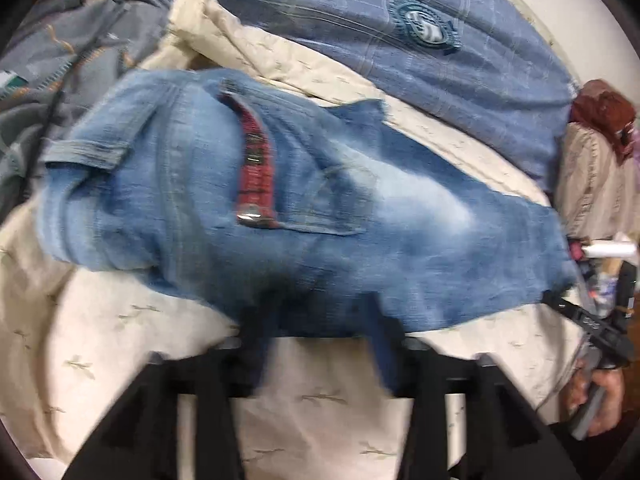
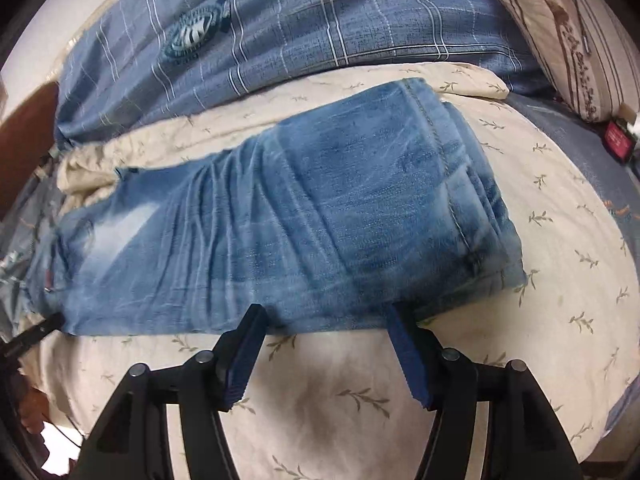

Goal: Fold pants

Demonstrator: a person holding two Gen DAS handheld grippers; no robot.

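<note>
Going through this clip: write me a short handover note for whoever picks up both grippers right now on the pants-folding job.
Left gripper: open, jaws apart at the near edge of the jeans, waist end; the picture is blurred, no grip visible.
Right gripper: open, fingertips at the near edge of the jeans' leg end, nothing pinched.
The jeans lie across the cream bedsheet, in front of the blue plaid blanket. Red belt is at the waist.
Done: the pants lie as one long doubled strip, leg on leg as far as can be seen.
Left: probably grip both ends and fold the strip across its length.
</note>
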